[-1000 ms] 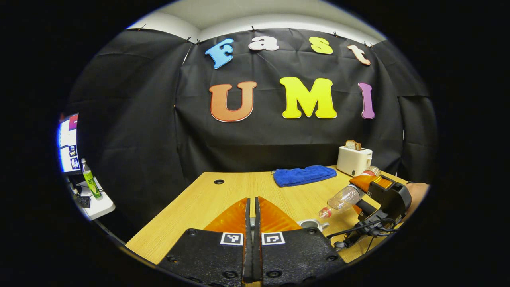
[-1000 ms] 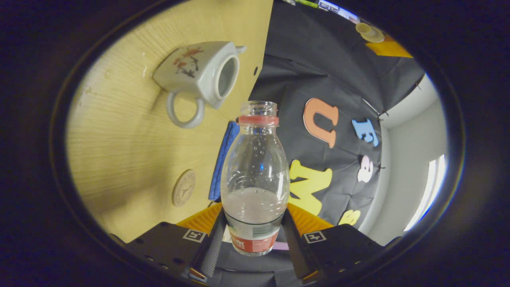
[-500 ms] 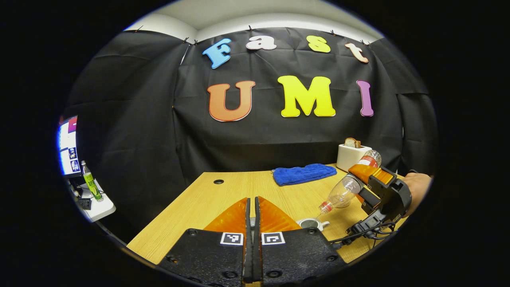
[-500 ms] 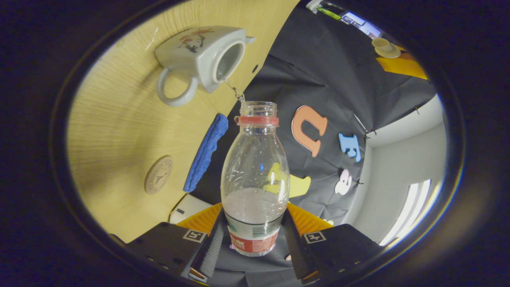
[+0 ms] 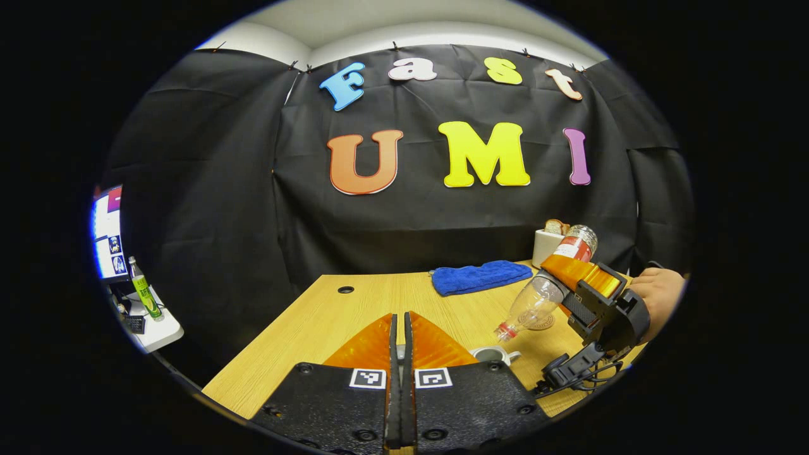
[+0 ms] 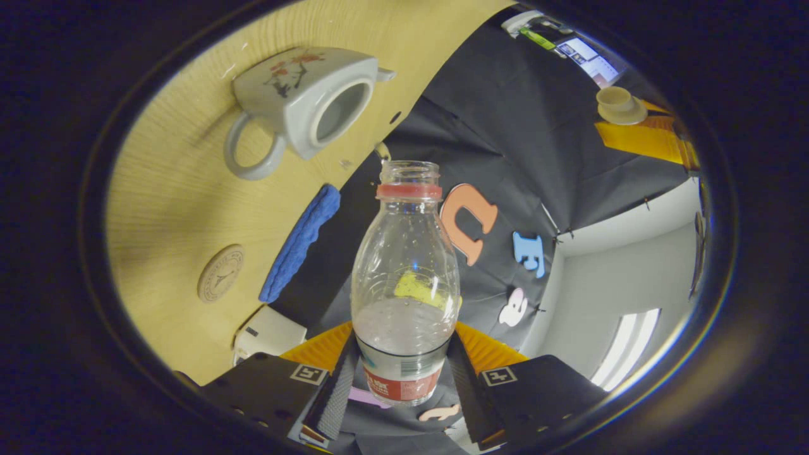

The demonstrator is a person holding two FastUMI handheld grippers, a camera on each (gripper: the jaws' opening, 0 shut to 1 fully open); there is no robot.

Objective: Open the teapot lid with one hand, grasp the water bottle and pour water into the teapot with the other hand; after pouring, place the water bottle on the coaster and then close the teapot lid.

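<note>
Light wooden table [image 5: 379, 303] and what rests on it.
A white ceramic teapot [image 6: 303, 101], lid off, stands near; a folded blue towel [image 5: 480, 277] lies farther back, a white toaster [image 5: 547, 246] at the far right, a round wooden coaster [image 6: 220, 273] between them.

This was a staged recording booth rather than a home: black cloth [image 5: 208, 208] was clipped up as walls behind a light wood-grain bench [image 5: 379, 303], and a lit computer monitor [image 5: 109, 230] stood on a white side desk [image 5: 158, 325] at far left.
</note>
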